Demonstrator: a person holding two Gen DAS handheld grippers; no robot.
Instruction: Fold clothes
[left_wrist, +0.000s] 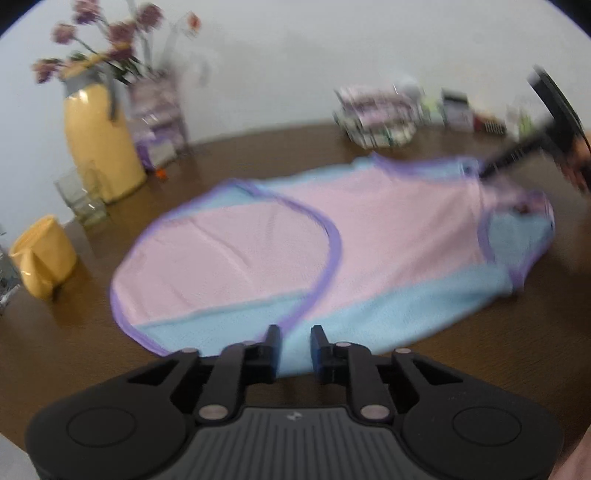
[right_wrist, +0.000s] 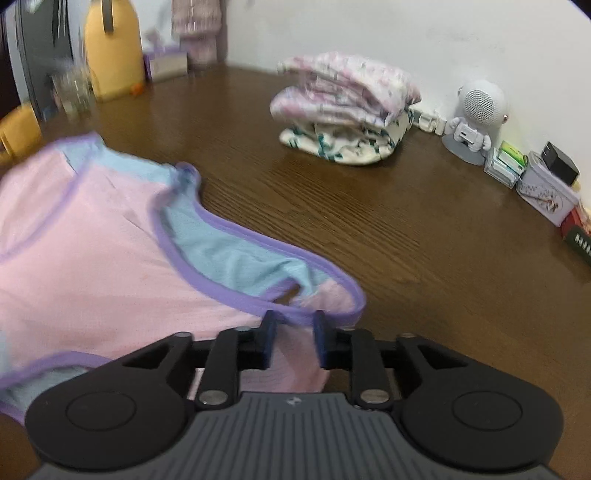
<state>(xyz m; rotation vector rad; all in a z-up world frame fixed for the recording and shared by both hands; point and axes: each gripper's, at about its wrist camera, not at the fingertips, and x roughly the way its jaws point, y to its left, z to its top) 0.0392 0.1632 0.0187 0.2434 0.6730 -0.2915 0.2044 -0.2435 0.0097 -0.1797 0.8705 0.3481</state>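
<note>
A pink and light-blue sleeveless top (left_wrist: 369, 229) with purple trim lies spread on the brown wooden table (left_wrist: 480, 350), one side flap folded over its middle. My left gripper (left_wrist: 294, 332) hovers at the top's near blue edge, its jaws apart and nothing pinched between them. In the right wrist view the same top (right_wrist: 92, 251) fills the left half. My right gripper (right_wrist: 293, 317) is over the shoulder strap by the purple-edged armhole. Its jaws stand apart with pink cloth lying loose between them. The right gripper (left_wrist: 487, 170) also shows blurred at the top's far right corner.
A yellow vase with flowers (left_wrist: 99, 144), a glass (left_wrist: 79, 199) and a yellow cup (left_wrist: 44, 254) stand at the left. Against the wall are a stack of folded clothes (right_wrist: 343, 122), a white astronaut figure (right_wrist: 476, 118) and small boxes (right_wrist: 546, 195).
</note>
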